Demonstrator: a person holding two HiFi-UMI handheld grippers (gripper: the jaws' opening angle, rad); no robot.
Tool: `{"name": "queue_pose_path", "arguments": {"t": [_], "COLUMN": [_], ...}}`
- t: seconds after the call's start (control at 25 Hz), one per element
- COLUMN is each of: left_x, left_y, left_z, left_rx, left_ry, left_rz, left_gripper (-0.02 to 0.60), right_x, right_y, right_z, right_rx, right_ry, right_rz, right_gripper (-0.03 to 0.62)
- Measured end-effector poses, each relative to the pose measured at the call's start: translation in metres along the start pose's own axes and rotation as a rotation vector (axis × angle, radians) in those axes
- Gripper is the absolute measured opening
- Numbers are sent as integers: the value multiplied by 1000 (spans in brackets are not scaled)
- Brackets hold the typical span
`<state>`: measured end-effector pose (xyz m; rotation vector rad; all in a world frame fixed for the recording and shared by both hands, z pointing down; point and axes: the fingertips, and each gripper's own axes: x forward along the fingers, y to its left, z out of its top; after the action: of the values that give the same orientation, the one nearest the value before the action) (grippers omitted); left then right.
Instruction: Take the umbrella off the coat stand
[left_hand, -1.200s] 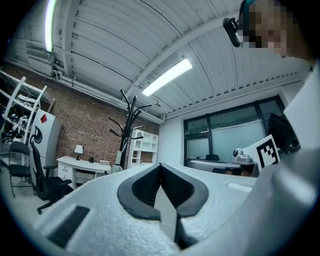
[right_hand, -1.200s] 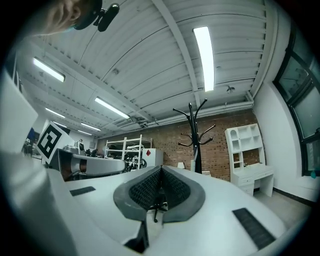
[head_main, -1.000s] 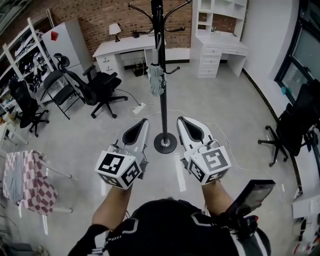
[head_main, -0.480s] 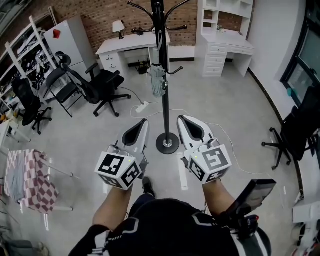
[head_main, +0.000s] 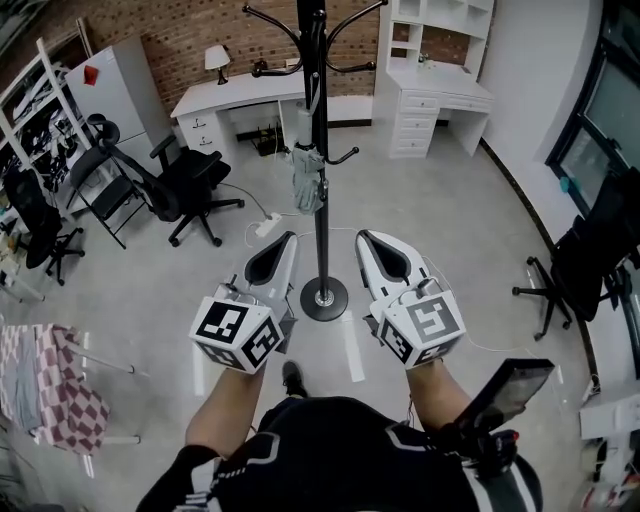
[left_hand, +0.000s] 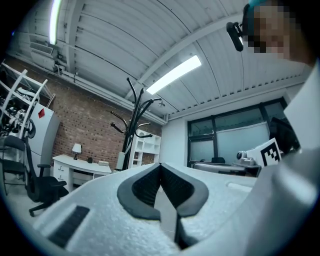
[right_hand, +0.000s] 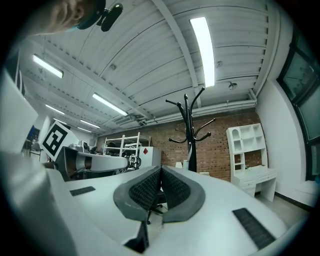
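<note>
1. In a brick-walled office, a black coat stand rises from a round base on the grey floor, directly ahead of a person holding tongs in each hand.
2. The umbrella, folded and pale grey-green, hangs from the stand about midway up, close against the left side of the pole and clear of the floor.
3. The left tongs sit low and just left of the pole; the left gripper view shows their dark pads pressed together with nothing between them.
4. The right tongs sit level with them just right of the pole; their ribbed pads also meet at the tip, pinching nothing.
5. Both tongs point toward the stand but touch neither the pole nor the umbrella, which hangs beyond their tips in the head view.
6. Behind the stand, a white counter against the wall carries a small lamp; a black office chair stands to the left, and a drying rack with checked cloth sits at the lower left.
</note>
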<state>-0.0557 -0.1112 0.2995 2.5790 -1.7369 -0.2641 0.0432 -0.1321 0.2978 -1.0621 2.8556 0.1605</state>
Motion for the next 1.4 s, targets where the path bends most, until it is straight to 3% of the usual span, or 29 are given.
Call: {"name": "queue_pose_path", "arguments": {"t": [0.16, 0.56, 1.12, 1.4], "left_x": [21, 77, 140, 174], "left_y": [26, 91, 152, 176], "left_z": [7, 13, 16, 27], "left_rx": [6, 28, 64, 50], "left_ry": [1, 12, 28, 18], "left_rz": [-24, -61, -181, -197], "left_gripper": [8, 8, 8, 8], "right_x": [29, 109, 187, 218], "right_y": [-15, -37, -77, -96], "right_z": [5, -3, -12, -10], "right_rx": [-12, -12, 35, 23], "right_ry": [-37, -6, -18, 4], "right_rz": [-53, -87, -229, -241], "right_gripper": [2, 2, 2, 2]}}
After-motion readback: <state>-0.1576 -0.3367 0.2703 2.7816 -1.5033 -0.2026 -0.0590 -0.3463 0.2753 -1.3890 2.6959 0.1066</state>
